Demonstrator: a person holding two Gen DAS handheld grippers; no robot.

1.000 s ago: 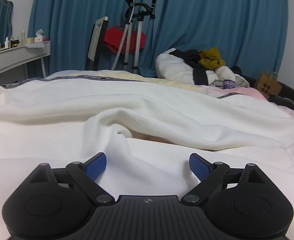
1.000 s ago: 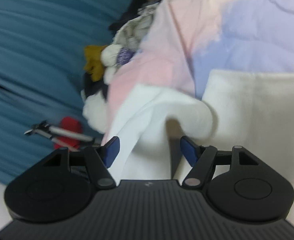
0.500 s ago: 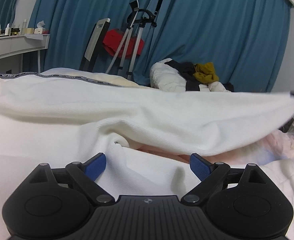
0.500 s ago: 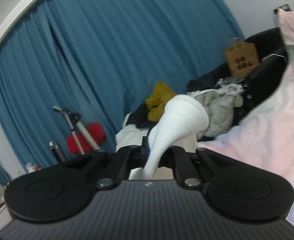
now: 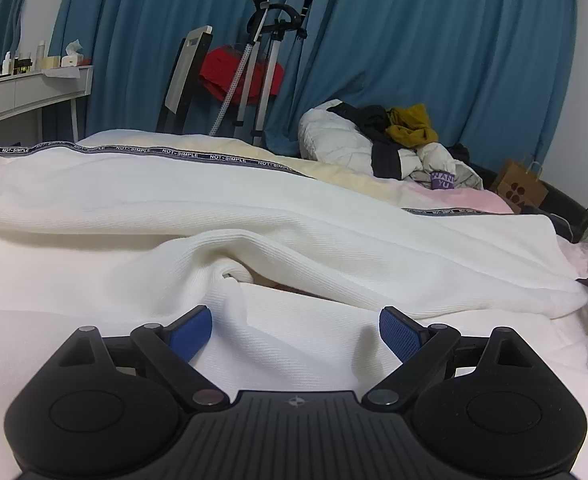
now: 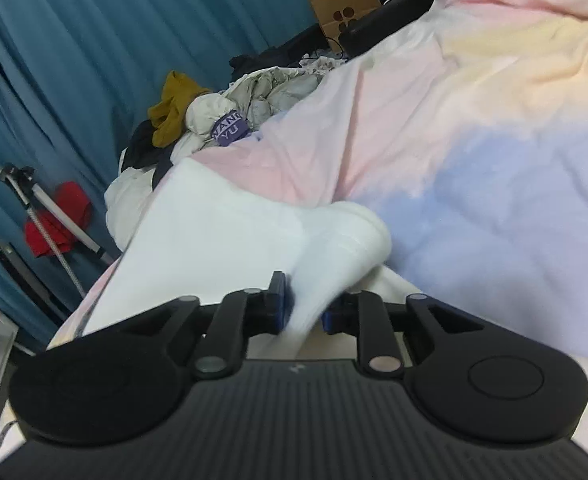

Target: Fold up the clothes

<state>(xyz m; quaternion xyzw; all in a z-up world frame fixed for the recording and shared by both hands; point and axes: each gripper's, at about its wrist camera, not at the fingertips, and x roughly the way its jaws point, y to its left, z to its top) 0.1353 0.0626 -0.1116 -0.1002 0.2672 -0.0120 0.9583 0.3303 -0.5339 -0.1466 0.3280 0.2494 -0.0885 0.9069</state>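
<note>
A white knit garment [image 5: 221, 216] with a dark "NOT-SIMPLE" trim lies spread across the bed. My left gripper [image 5: 296, 330] is open, low over the garment, its blue pads on either side of a raised fold. My right gripper [image 6: 304, 306] is shut on a bunched white edge of the garment [image 6: 334, 248], held just above the pastel bedspread [image 6: 474, 128]. The same held corner shows at the far right of the left wrist view [image 5: 574, 296].
A pile of clothes [image 5: 390, 140] sits at the far end of the bed before blue curtains [image 5: 434, 40]. A stand with a red cloth [image 5: 241, 72] and a white dresser [image 5: 25, 92] are on the left. A paper bag [image 5: 522, 188] stands on the right.
My right gripper closed on the garment edge, lifted it, and has now brought it back down toward the bedspread. The raised sleeve has dropped lower. My left gripper stayed open and nearly still.
</note>
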